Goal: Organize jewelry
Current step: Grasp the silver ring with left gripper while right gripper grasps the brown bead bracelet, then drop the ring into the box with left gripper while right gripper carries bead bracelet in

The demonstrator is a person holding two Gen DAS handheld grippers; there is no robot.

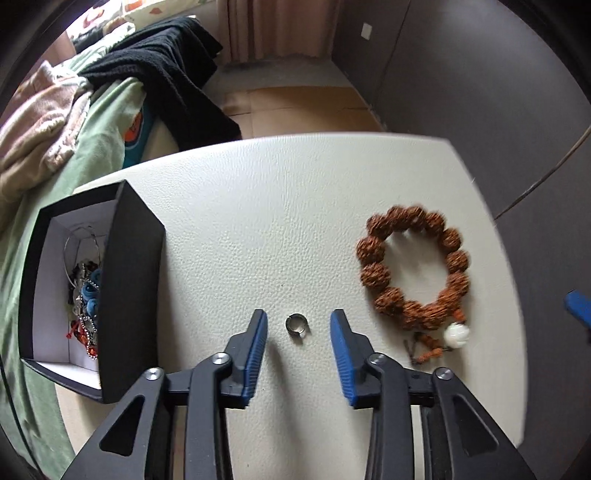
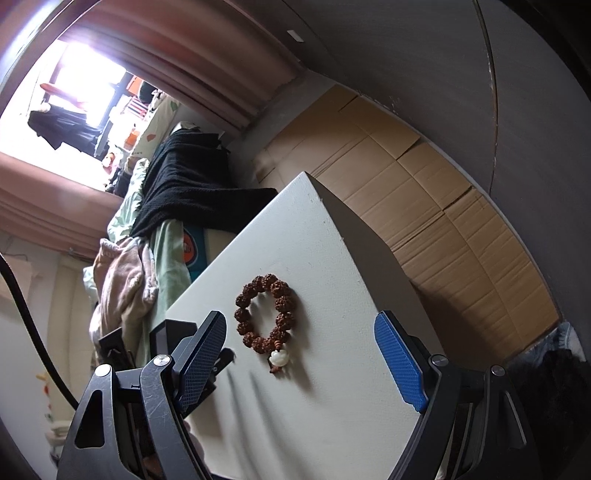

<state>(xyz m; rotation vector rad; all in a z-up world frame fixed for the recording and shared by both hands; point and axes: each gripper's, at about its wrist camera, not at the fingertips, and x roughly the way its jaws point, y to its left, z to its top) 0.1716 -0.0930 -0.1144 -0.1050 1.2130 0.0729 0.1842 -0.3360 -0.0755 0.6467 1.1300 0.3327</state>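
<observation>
Small metal ring (image 1: 294, 325), lying flat on the white leather-textured tabletop (image 1: 288, 206), directly between the two spread jaws of the left gripper (image 1: 298, 320) and touching neither finger; the gap in its band faces away from the gripper. Nothing lies between the jaws and the ring.

Outside the left jaw, a black jewelry box (image 1: 122, 280) with white lining stands open on the table's edge, its long axis running roughly parallel to the fingers; chains, beads and blue pieces are heaped inside. Outside the right jaw, near it, lies a brown bead bracelet (image 1: 413, 264), a closed loop with its white bead (image 1: 457, 332) and short tassel at the end nearest the gripper.

The right gripper (image 2: 301, 343) hangs above the table with jaws spread wide and nothing between them; in its view the bracelet (image 2: 265, 314) lies ahead, nearer the left finger.

Beyond the table: a bed (image 1: 107, 122) with green sheet, black garment (image 1: 173, 74) and beige blanket; flattened cardboard (image 2: 424, 206) on the floor; dark walls; curtains (image 1: 273, 26).
</observation>
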